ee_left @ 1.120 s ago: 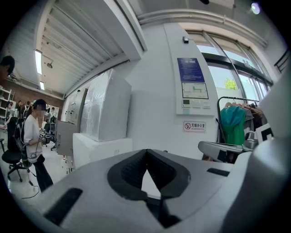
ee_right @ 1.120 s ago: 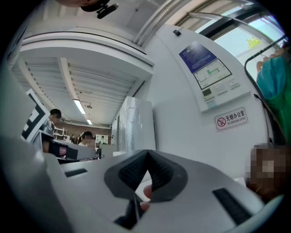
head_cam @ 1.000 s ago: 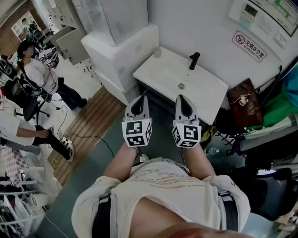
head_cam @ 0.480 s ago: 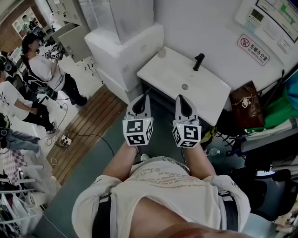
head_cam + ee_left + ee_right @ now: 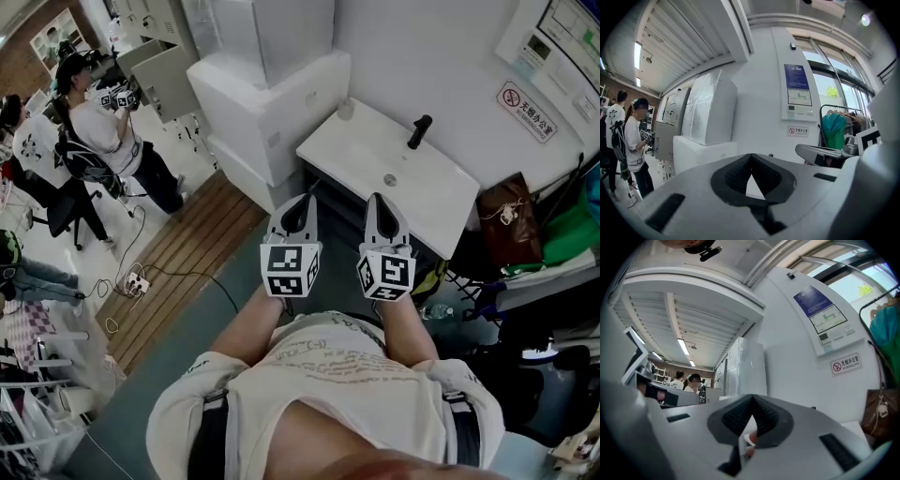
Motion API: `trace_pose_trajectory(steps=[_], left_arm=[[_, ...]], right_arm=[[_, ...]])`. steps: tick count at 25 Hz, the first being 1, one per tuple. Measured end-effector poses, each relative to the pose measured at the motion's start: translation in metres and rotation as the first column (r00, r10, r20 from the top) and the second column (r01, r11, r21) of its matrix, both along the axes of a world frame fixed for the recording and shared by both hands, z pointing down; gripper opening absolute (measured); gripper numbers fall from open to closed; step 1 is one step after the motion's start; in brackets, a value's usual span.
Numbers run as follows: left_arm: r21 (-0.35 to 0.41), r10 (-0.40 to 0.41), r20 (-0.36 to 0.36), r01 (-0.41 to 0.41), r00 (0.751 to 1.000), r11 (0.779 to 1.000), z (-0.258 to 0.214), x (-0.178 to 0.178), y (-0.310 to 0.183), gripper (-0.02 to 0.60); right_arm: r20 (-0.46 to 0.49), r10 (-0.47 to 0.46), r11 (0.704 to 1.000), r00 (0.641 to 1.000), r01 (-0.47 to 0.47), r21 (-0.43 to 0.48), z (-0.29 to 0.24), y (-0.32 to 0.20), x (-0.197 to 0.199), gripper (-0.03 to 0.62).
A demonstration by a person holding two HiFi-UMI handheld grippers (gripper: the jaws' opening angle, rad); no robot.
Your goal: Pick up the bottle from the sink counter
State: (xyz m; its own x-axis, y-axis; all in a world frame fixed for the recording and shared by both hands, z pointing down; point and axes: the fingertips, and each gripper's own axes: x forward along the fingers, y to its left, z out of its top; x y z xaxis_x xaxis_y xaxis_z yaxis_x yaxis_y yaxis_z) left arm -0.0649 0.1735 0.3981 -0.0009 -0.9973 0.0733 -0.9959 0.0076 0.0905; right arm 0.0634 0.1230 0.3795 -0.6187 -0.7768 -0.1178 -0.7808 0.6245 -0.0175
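Note:
In the head view a small pale bottle point(image 5: 346, 109) stands on the far left corner of the white sink counter point(image 5: 347, 155). A black tap point(image 5: 419, 131) rises at the counter's back and a drain point(image 5: 389, 179) lies mid-basin. Both grippers hang side by side in front of the person's chest, short of the counter's near edge. The left gripper point(image 5: 302, 200) point(image 5: 751, 155) is shut with nothing in it. The right gripper point(image 5: 378, 199) point(image 5: 752, 397) is shut too, also empty. Through its jaw opening a small white and reddish thing point(image 5: 750, 440) shows, too blurred to name.
A tall white cabinet point(image 5: 272, 84) stands against the counter's left side. A brown bag point(image 5: 506, 211) and hanging clothes point(image 5: 562, 234) crowd the right. People point(image 5: 103, 131) stand far left beyond a wooden floor strip point(image 5: 187, 253) with a cable and power strip point(image 5: 139, 281).
The sink counter has slid right and lower in the head view, a little nearer the grippers. Both grippers stay shut side by side. The people at the left have shifted.

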Motion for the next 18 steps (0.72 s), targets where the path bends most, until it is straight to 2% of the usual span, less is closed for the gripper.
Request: trace_pose_trajectory(steps=[8,13,18], left_arm=[[0.022,0.028,-0.017,-0.027,0.999,0.999,0.003,-0.017,0.017,0.021],[0.037,0.013,-0.023,-0.012,1.0,0.999,0.002,-0.029,0.025,0.021],[0.036,0.015,-0.006,-0.015,1.0,0.999,0.003,-0.034,0.02,0.021]], right_arm=[[-0.033,-0.003,1.0,0.999,0.004,0.022,0.004,0.018,-0.031,0.02],[-0.043,-0.032,0.999,0.999,0.034,0.038,0.002,0.024,-0.05,0.02],[-0.039,-0.03,0.998,0.999,0.032,0.05,0.003,0.019,-0.052,0.02]])
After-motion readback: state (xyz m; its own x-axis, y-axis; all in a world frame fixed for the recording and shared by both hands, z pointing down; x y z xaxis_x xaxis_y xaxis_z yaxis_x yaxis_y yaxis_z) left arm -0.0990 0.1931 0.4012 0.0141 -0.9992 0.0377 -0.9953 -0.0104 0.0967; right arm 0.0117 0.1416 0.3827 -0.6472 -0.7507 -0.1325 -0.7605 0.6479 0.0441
